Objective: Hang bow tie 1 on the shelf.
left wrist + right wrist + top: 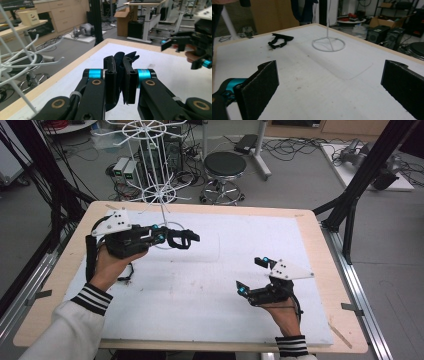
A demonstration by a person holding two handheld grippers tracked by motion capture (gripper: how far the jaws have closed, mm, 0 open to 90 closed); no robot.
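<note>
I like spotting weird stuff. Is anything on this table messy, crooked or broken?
Nothing looks broken or spilled. The white wire rack stands upright at the table's far edge. A black strap lies loose on the white mat. The left gripper pinches a black piece, and the right gripper hangs open.

Your left gripper (120,75), matt black plastic with glossy blue metal collars, clamps a thin black strap-like piece (121,65), seemingly rubber. Your right gripper's (332,85) pads look rough and foamy. The white wire rack (161,195) is smooth coated metal; the white table mat (200,290) is matt and scuffed, edged in pale wood.
</note>
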